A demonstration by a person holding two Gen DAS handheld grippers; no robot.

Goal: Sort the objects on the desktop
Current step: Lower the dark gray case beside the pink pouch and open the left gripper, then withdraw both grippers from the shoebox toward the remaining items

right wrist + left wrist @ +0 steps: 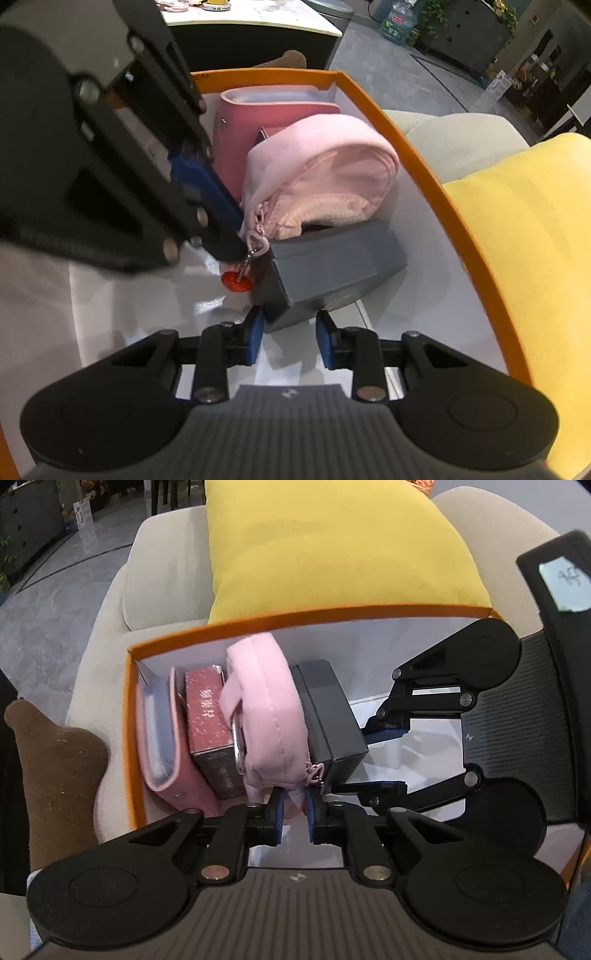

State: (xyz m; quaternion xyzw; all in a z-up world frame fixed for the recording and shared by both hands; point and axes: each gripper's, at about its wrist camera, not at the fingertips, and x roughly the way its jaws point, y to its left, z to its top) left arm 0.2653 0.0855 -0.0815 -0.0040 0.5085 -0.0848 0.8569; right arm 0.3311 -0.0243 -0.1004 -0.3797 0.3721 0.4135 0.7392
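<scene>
An orange-rimmed box (129, 709) with a white inside holds a row of upright items: a pink case (162, 734), a dark red box (210, 723), a soft pink pouch (266, 709) and a grey box (328, 716). My left gripper (294, 810) is shut on the near bottom edge of the pink pouch, by its zipper chain. My right gripper (290, 332) is open, its jaws on either side of the grey box's (332, 266) near corner. The left gripper's fingers (207, 195) show beside the pink pouch (321, 173), with a red charm (236, 282) hanging below.
The orange box (424, 162) sits on a beige sofa (166, 572). A yellow cushion (340, 550) leans behind it and shows in the right wrist view (535, 229). A brown sock-like object (55, 768) lies at the left. A table (255, 18) stands beyond.
</scene>
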